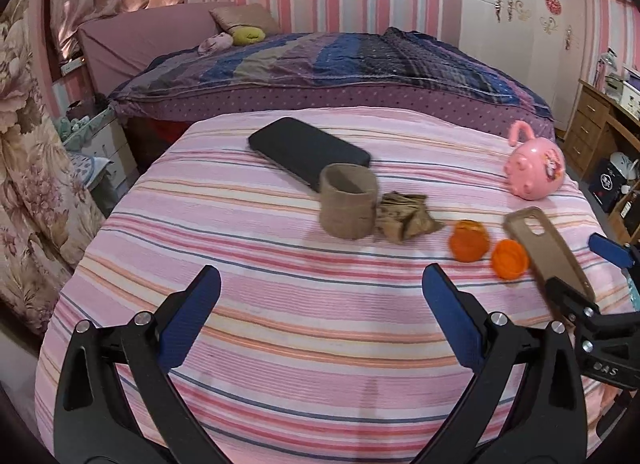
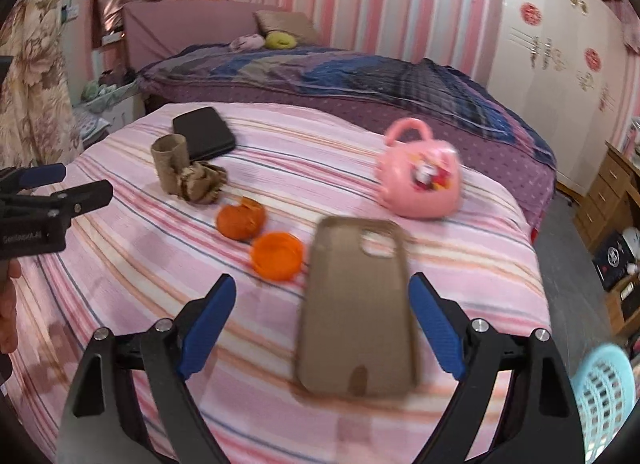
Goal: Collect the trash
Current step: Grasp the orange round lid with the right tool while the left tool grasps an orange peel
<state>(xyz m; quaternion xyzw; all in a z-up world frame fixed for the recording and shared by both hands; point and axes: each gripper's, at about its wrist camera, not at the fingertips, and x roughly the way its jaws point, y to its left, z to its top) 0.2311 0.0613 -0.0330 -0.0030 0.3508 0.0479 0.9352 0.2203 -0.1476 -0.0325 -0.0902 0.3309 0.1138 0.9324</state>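
Blue pads of my left gripper [image 1: 322, 318] stood wide apart with only striped cloth between them. Beyond it on the surface [image 1: 256, 304] stood a cardboard tube [image 1: 349, 205], upright and open-topped; I could not see anything inside. A crumpled brown paper wad [image 1: 404, 215] touched its right side. Right of that lay two pieces of orange peel [image 1: 469, 240], near each other. A black phone [image 1: 308, 151] lay behind the tube, and a pink toy [image 1: 534, 175] sat well off to the right.

From my right wrist, my right gripper [image 2: 320, 322] was also spread wide. A blurred brown phone case [image 2: 356, 316] lay between its pads, close to the right one; I could not tell whether it touched. The peel sat just past the left pad: one cup-shaped piece, hollow side up, one rounded and torn. A light blue basket [image 2: 608, 396] showed at the lower right, contents hidden.
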